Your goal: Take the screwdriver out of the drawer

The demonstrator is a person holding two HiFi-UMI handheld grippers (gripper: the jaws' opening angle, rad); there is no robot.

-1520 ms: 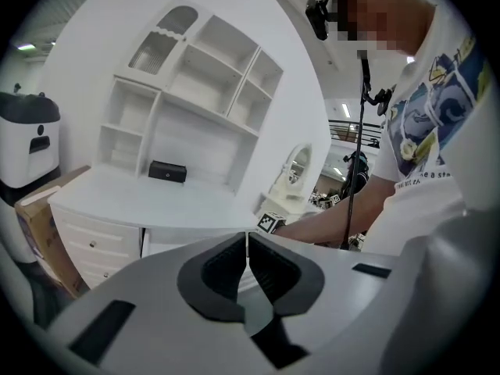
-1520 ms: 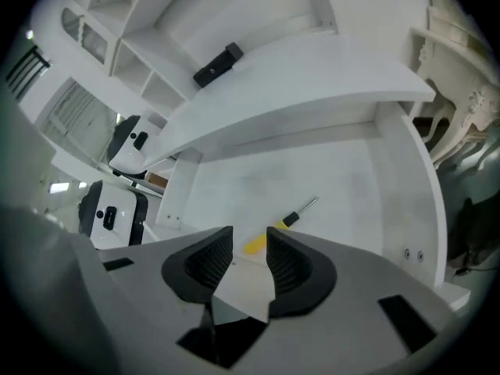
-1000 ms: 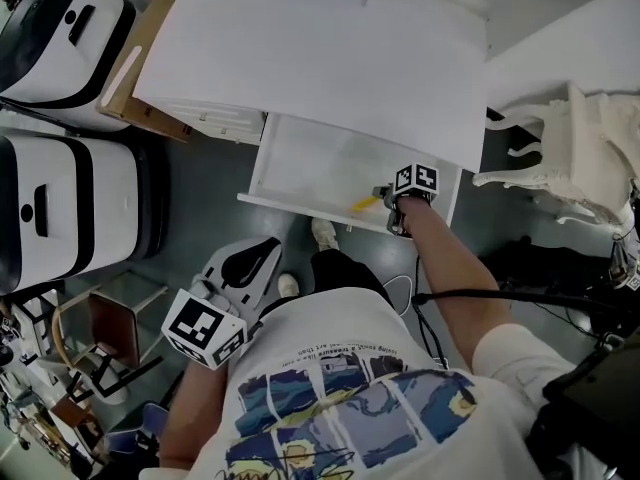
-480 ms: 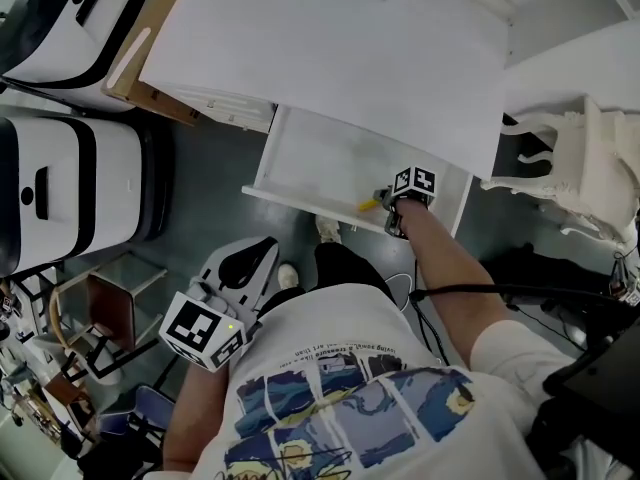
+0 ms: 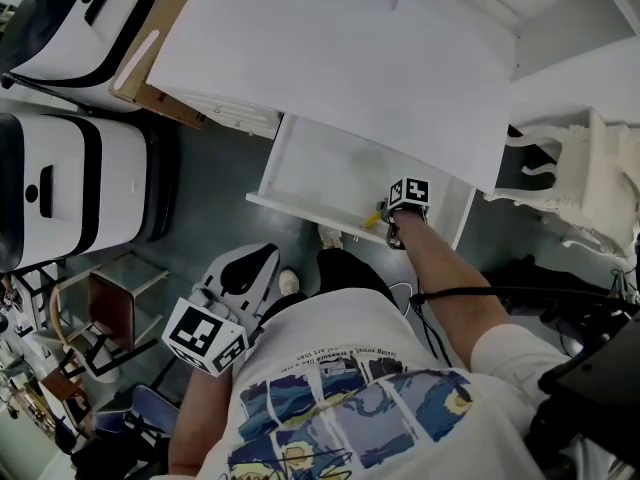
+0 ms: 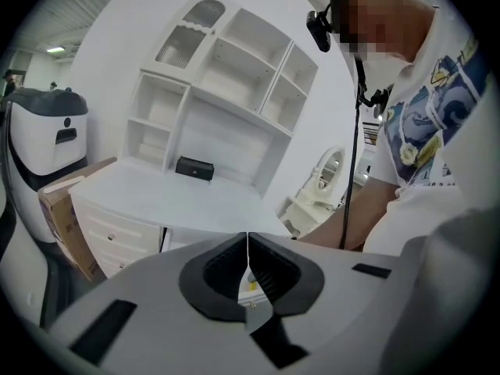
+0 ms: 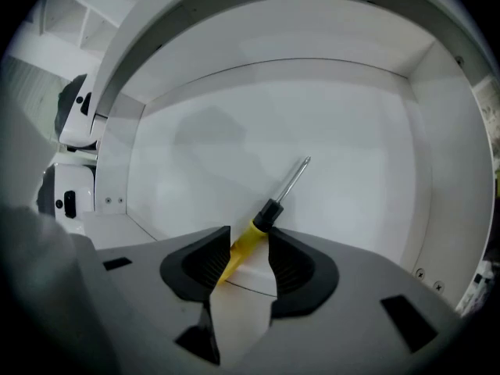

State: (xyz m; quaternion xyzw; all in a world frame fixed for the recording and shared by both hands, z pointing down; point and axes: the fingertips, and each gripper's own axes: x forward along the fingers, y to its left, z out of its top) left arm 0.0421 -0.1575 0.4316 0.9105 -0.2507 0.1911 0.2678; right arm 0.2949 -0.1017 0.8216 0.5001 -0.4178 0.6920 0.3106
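A screwdriver [image 7: 285, 190] with a yellow handle, black collar and steel shaft lies on the floor of the open white drawer [image 5: 300, 211], near its front right. My right gripper [image 7: 248, 237] points steeply down into the drawer. Its jaws are closing, with the yellow handle [image 5: 371, 219] between the pads, and a gap still shows beside it. In the head view the right gripper [image 5: 388, 220] sits under its marker cube at the drawer's front edge. My left gripper [image 5: 240, 273] hangs by my hip, away from the drawer. Its jaws [image 6: 248, 244] are shut and hold nothing.
The white desk top [image 5: 340, 58] overhangs the back of the drawer. A white ornate chair [image 5: 585, 173] stands at the right. Two white and black machines [image 5: 70, 178] and a cardboard box [image 5: 160, 38] are at the left. A black cable [image 5: 500, 293] runs along the floor behind my right arm.
My right gripper has sunk a little lower over the yellow handle at the drawer's front. The left gripper has stayed by my hip.
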